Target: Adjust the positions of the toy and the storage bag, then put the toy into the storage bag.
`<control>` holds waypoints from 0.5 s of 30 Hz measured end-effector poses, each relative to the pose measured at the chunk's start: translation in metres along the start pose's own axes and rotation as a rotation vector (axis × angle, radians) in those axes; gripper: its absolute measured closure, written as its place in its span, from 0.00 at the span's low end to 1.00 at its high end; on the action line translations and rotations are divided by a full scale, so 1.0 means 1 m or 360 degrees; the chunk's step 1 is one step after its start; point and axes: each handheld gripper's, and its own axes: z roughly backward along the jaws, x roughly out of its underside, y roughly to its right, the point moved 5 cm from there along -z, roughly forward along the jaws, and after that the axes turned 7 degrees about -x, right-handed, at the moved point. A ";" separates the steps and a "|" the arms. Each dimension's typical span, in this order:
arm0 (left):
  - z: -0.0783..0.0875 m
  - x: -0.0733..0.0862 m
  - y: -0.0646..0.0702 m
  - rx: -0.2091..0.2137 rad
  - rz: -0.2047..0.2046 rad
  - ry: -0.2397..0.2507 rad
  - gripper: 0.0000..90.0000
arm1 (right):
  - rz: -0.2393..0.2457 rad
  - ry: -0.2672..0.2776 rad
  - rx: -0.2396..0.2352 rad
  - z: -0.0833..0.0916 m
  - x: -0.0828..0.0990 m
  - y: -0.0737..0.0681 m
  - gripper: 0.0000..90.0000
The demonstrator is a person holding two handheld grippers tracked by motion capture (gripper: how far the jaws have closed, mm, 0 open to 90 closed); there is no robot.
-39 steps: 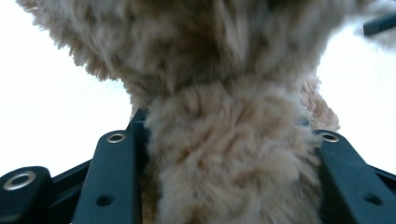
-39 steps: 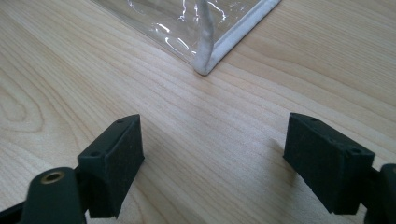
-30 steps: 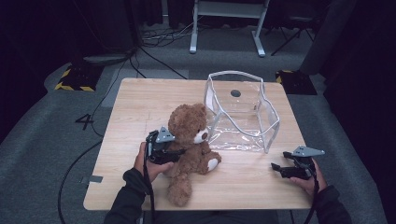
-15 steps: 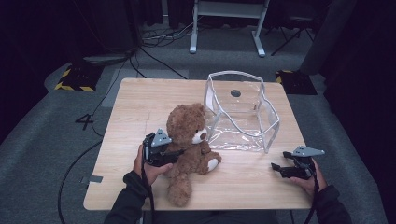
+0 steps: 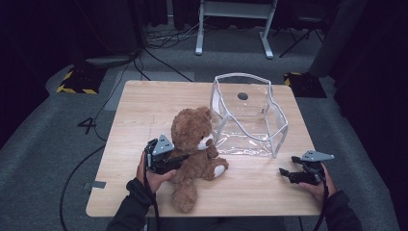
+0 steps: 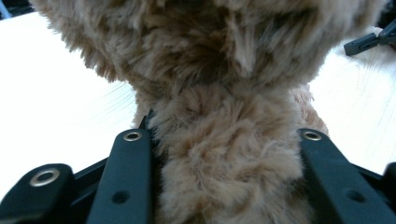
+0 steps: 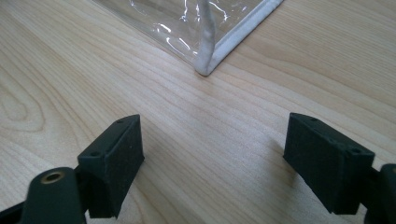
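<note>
I had the left gripper point(image 5: 180, 158) clamped on the teddy bear point(image 5: 195, 154), which sat slightly left of centre in the high view, on the wooden counter point(image 5: 144, 110). Its fingers point(image 6: 126, 177) had just been closing, and in the left gripper view the brown fur bulged between them, squeezed into a narrow column with the bear's wider body spreading across the top of the frame. The bear leaned to the right of the picture, its head touching or just beside the clear plastic bag point(image 5: 250, 118), which stood open just right of centre with its white-trimmed rim up. One leg stretched toward the bottom edge of the counter, and a paw with a pale pad pointed right. My left hand point(image 5: 151, 175) wrapped the gripper body at the lower left of the bear. The right gripper point(image 5: 284, 174) rested low at the lower right of the high view, well apart from the bear and near the bag's lower right corner. In the right gripper view its fingers point(image 7: 114, 158) stood wide with nothing but bare wood between them, and the bag's corner point(image 7: 205, 65) lay ahead in the upper middle of that frame.
</note>
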 end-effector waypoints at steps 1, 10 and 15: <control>0.000 0.000 0.000 0.0003 -0.0012 0.0003 0.67 | 0.0000 -0.0001 0.0001 0.000 0.000 0.000 0.22; 0.004 -0.001 0.002 0.0005 -0.0030 0.0032 0.67 | 0.0001 0.0000 0.0000 0.000 0.000 0.000 0.22; 0.008 -0.004 0.001 -0.0001 -0.0052 0.0059 0.68 | 0.0001 0.0000 -0.0001 0.000 0.000 0.000 0.22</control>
